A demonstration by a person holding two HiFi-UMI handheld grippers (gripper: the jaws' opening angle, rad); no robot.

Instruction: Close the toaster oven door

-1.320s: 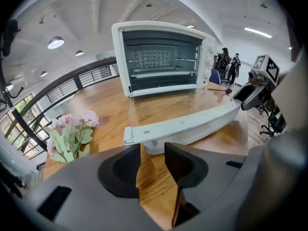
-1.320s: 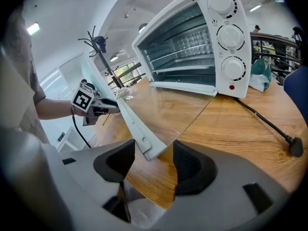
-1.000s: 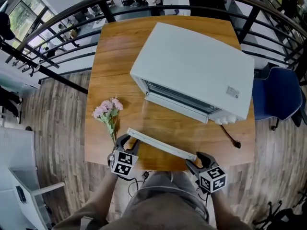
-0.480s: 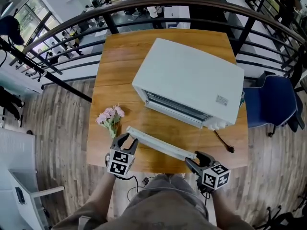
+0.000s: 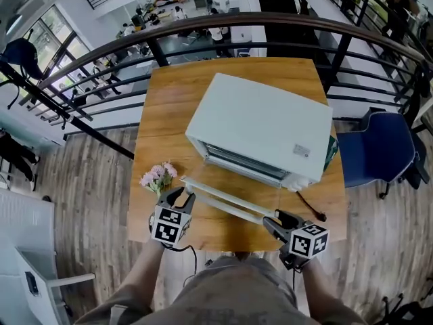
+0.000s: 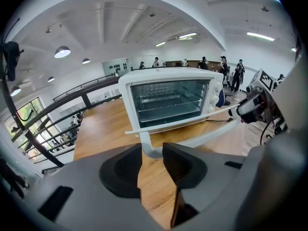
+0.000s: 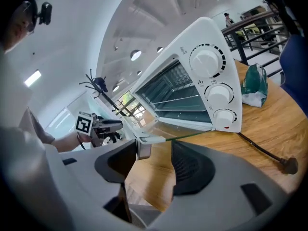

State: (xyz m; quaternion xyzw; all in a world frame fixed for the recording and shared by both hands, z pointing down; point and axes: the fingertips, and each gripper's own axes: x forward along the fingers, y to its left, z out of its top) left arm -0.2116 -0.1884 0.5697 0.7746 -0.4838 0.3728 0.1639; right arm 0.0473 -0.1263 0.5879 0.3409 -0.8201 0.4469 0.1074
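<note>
Door (image 5: 223, 196) open, swung out from the oven (image 5: 260, 124) toward 6 o'clock, its free edge nearest me and clear of the counter (image 5: 169, 114). The oven sits mid-counter, front turned to about 7 o'clock, racks showing inside. My left gripper (image 5: 181, 200) is at the door's 9 o'clock end: its jaws are drawn in close on the foot of the white handle (image 6: 194, 140), which fills the narrow gap between them. My right gripper (image 5: 277, 220) is at the 3 o'clock end: its jaws stand apart, the door's corner lying against one jaw with a clear gap to the other. Flowers (image 5: 159, 176) lie at 10 o'clock from my left gripper, near it. A cord (image 5: 310, 208) trails at 2 o'clock from my right gripper.
</note>
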